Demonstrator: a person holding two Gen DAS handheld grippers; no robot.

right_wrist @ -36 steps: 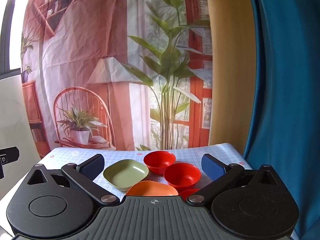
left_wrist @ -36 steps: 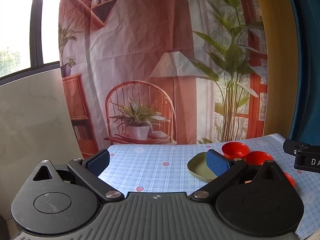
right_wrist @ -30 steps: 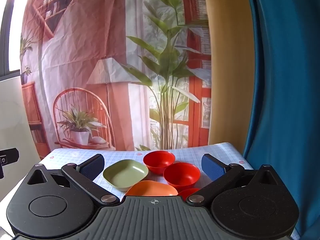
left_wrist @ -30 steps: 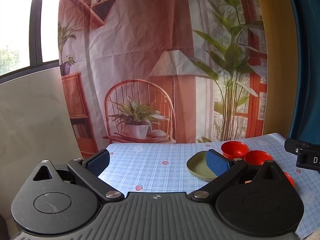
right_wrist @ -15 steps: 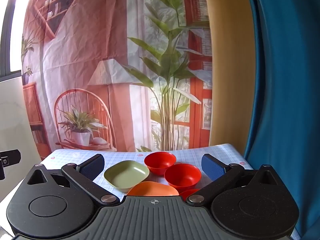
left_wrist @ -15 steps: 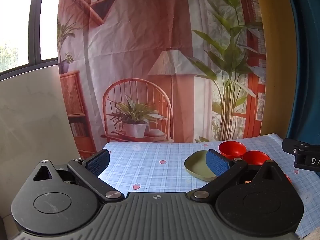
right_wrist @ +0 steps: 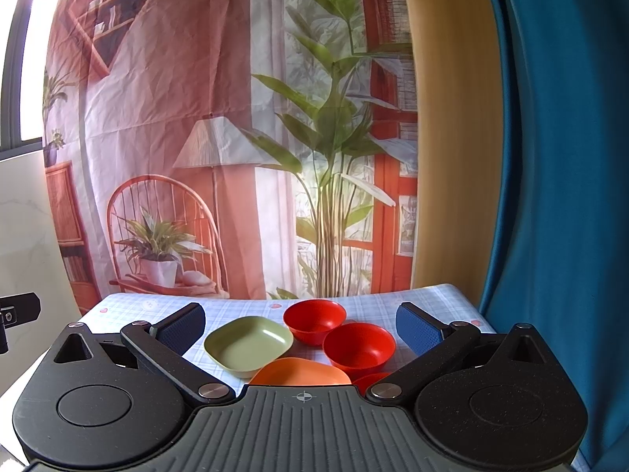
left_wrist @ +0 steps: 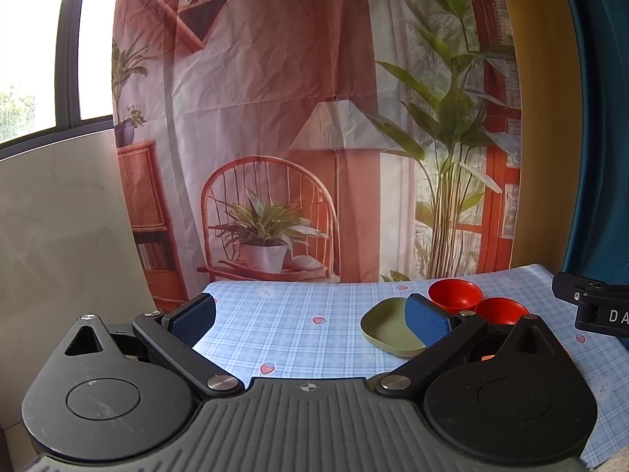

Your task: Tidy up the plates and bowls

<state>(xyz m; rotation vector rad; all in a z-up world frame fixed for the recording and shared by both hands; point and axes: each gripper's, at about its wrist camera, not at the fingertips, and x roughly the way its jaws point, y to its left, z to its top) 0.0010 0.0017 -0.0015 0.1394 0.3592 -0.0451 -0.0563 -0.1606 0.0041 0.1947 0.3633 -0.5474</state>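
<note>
While both black two-finger claws with blue pads stand wide open and empty, the right claw (right_wrist: 300, 324) hovers just above a cluster of dishes on the worktop covered in a blue checked cloth (right_wrist: 373, 306): a square olive-green plastic plate (right_wrist: 248, 344), two round red plastic bowls (right_wrist: 314, 320) (right_wrist: 359, 346) and an orange plate (right_wrist: 300, 371) nearest its base. From the left claw (left_wrist: 310, 312), the green plate lies just behind its right pad, well right of centre. White letters "DA" show on a black part (left_wrist: 597, 306) at that view's right edge.

Printed backdrop (left_wrist: 314, 126) of chair, lamp, plants hangs behind worktop (left_wrist: 283, 314) in blue checked cloth. Bright window (left_wrist: 43, 51) left; teal curtain (right_wrist: 558, 157) right; pale, possibly marble panel (left_wrist: 59, 228).
</note>
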